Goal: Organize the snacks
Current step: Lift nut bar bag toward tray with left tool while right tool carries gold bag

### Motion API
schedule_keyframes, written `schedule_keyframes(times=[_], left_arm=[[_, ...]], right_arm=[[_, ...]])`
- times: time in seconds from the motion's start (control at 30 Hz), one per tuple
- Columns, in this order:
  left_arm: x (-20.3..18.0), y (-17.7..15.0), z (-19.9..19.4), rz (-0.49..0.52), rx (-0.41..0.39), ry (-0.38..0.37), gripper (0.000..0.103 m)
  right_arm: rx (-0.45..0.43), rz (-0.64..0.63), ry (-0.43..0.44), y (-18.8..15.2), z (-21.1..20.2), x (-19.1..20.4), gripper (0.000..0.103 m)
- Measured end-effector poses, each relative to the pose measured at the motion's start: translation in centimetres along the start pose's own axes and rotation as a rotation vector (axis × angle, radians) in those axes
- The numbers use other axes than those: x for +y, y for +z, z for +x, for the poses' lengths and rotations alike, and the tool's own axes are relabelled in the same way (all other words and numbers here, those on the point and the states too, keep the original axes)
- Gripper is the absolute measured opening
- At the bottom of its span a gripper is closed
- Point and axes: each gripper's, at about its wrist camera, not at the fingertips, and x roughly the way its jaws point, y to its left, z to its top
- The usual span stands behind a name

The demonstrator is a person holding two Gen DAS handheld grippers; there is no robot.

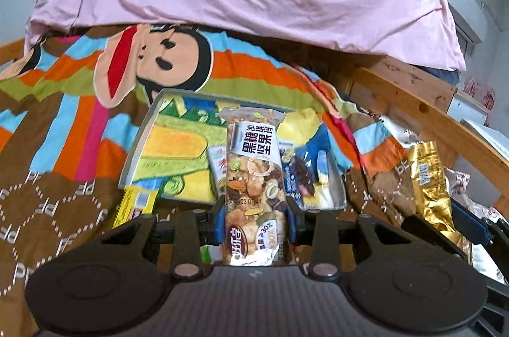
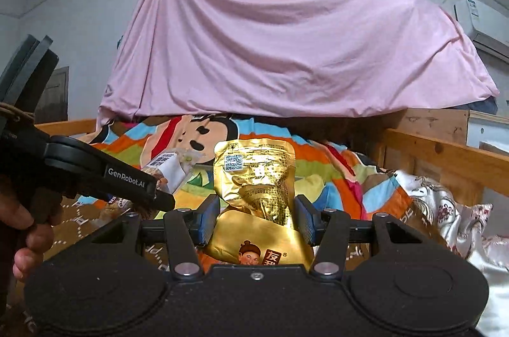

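Note:
My left gripper (image 1: 254,217) is shut on a clear nut-snack bar (image 1: 253,175) with a white label, held upright above a grey tray (image 1: 140,143) of several snack packs. The tray lies on a colourful cartoon bedspread (image 1: 57,120). A yellow pack (image 1: 133,203) lies just outside the tray's near left corner. My right gripper (image 2: 257,217) is shut on a crinkled gold snack pouch (image 2: 254,175), lifted off the bed. That gold pouch (image 1: 429,178) also shows at the right of the left wrist view. The left gripper with its nut bar (image 2: 168,167) appears at the left of the right wrist view.
A pink sheet (image 2: 286,51) hangs behind the bed. A wooden bed rail (image 1: 429,114) runs along the right side. A floral cloth (image 2: 445,203) lies at the right. A hand (image 2: 22,229) holds the left gripper's handle. An air conditioner (image 2: 480,19) sits on the wall.

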Motion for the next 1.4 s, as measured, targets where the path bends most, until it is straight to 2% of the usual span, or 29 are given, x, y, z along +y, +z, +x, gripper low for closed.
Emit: schedule_keyframes(times=[0.37, 0.6, 1.03, 1.2, 1.4], left_arm=[[-0.5, 2.7, 3.2, 0.013, -0.092, 0.02, 0.039], [0.3, 4.0, 6.4, 0.023, -0.136, 0.055, 0.039], [1.4, 4.8, 12.4, -0.017, -0.133, 0.106, 0.039], [1.5, 5.3, 14.3, -0.022, -0.123, 0.108, 0.039], [2.1, 5.3, 16.1, -0.034, -0.101, 0.114, 0.039]], right_arm=[[-0.035, -0.014, -0.009, 0.3, 5.9, -2.6, 0.054], [-0.013, 0.036, -0.023, -0.9, 11.1, -4.6, 0.054], [-0.021, 0.125, -0.002, -1.2, 18.1, -6.1, 0.054], [-0.001, 0.152, 0.009, -0.9, 19.5, -6.9, 0.054], [0.065, 0.168, 0.024, -1.8, 21.6, -6.9, 0.054]])
